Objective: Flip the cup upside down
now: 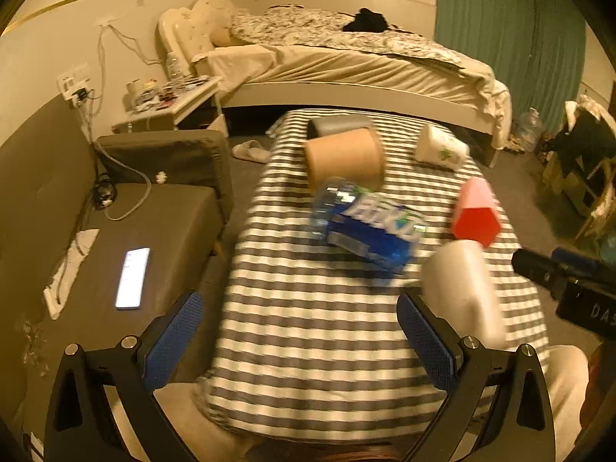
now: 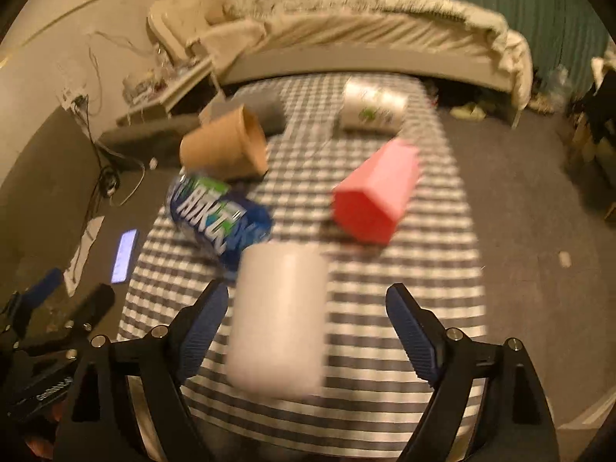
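Cups lie scattered ahead of both our grippers on a grey-and-white checked cloth (image 2: 385, 269). Our right gripper (image 2: 308, 319) is spread wide and grips nothing; a white cup (image 2: 277, 319), blurred, sits between its fingers, much nearer the left finger (image 2: 204, 323) than the right one, and we cannot tell whether it touches either. Our left gripper (image 1: 300, 342) is also wide and empty, with only cloth between its fingers; in its view the same white cup (image 1: 462, 288) sits just beyond its right finger (image 1: 427, 342).

Past the white cup, ahead of the right gripper and a little to its right, a pink cup (image 2: 373, 192) lies on its side, its flat base toward us. Ahead to the left a blue-labelled water bottle (image 2: 219, 215) lies flat, and beyond it a brown paper cup (image 2: 227, 146) lies on its side next to a grey cup (image 2: 265, 111). At the cloth's far end rests a white cup with a green print (image 2: 373, 106).

Beyond the cloth stands a bed (image 1: 346, 61) with a rumpled patterned cover, and a teal curtain (image 1: 508, 30) hangs at far right. Left of the left gripper, a lit phone (image 1: 133, 277) lies on a dark sofa (image 1: 161, 211), with a cluttered bedside table (image 1: 181, 96) farther on.
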The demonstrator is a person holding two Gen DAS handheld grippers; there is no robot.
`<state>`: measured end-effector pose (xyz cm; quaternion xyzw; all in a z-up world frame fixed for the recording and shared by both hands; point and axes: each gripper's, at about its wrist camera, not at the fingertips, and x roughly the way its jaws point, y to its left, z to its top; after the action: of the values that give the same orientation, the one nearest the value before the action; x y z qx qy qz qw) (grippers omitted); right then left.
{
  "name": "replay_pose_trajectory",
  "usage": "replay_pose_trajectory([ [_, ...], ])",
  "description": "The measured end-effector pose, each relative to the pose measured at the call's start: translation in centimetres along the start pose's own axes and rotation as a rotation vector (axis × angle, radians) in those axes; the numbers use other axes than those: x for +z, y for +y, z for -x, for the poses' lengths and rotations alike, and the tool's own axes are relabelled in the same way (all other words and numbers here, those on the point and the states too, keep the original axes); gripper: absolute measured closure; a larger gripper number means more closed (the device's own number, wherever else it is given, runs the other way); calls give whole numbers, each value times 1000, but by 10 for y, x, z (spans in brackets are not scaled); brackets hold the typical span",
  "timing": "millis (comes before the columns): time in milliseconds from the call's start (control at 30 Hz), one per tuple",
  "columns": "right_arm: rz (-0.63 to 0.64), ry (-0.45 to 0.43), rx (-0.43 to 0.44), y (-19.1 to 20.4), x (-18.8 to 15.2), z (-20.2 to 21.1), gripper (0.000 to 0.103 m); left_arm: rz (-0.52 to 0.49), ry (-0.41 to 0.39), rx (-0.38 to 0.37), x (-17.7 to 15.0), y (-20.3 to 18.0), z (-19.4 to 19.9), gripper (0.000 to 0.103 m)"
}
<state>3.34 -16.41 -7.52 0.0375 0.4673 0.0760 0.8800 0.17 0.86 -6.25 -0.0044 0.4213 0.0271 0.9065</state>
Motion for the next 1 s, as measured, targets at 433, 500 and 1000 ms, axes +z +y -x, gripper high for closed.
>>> replay_pose_trajectory([
  [433, -136, -83, -114, -95, -30, 48, 18, -43, 54, -84, -31, -101, -3, 0],
  [500, -155, -79, -120, -106, -38, 47, 18, -56, 65, -82, -35, -111, -7, 0],
  [1000, -230, -11, -129, -145, -60, 23, 18, -73, 159, -42, -48, -128, -58, 1],
])
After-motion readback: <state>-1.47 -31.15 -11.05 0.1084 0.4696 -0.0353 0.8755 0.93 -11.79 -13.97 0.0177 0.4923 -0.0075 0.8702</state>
